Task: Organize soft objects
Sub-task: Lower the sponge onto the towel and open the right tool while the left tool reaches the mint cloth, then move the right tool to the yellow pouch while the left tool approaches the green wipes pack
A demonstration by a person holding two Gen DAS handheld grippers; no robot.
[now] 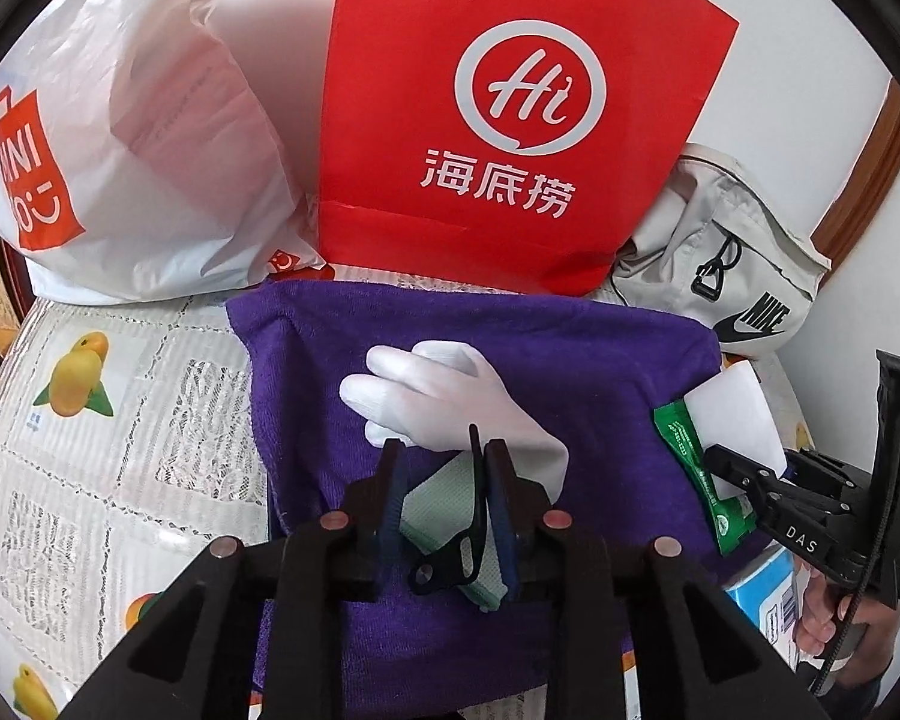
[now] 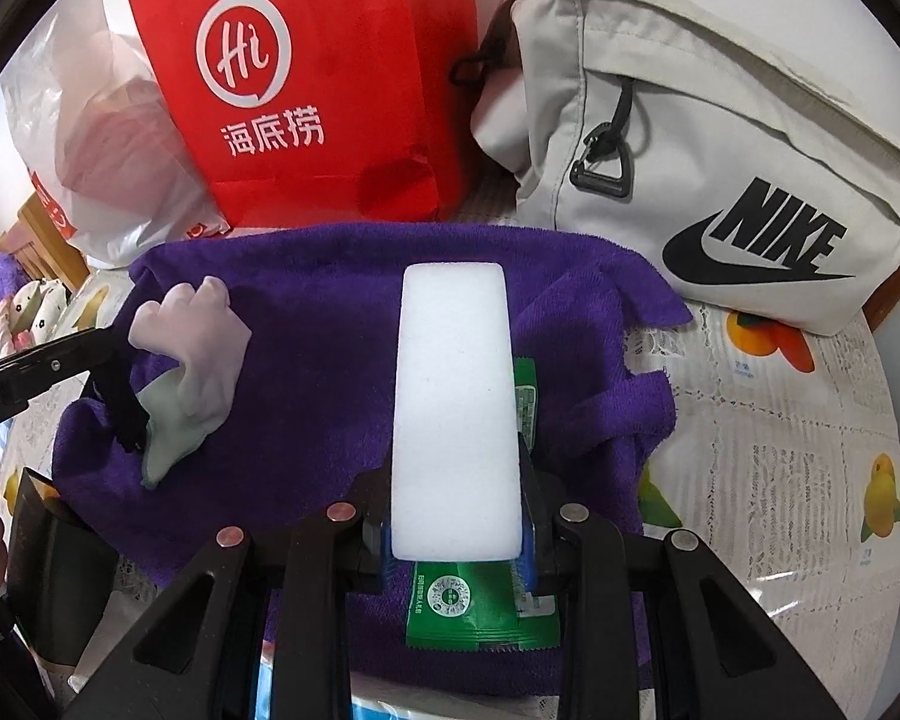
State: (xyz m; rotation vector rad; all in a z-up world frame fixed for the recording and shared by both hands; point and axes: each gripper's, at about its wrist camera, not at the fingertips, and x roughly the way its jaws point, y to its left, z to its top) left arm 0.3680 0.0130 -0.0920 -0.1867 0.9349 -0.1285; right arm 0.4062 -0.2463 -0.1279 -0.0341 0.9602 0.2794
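A purple towel (image 1: 600,360) lies spread on the table; it also shows in the right wrist view (image 2: 330,312). My left gripper (image 1: 441,462) is shut on the cuff of a white glove (image 1: 444,396), whose fingers rest on the towel, with a pale green pad (image 1: 444,504) between the jaws. The glove also shows in the right wrist view (image 2: 201,348). My right gripper (image 2: 456,480) is shut on a white foam sponge (image 2: 453,396), held over a green packet (image 2: 480,612) on the towel. The sponge (image 1: 735,414) and packet (image 1: 690,468) show at the right of the left wrist view.
A red paper bag (image 1: 510,114), a white plastic shopping bag (image 1: 138,138) and a grey Nike pouch (image 2: 708,144) stand along the back by the wall. The tablecloth (image 1: 90,450) has a lace and fruit print. A blue and white pack (image 1: 768,594) lies under the towel's near edge.
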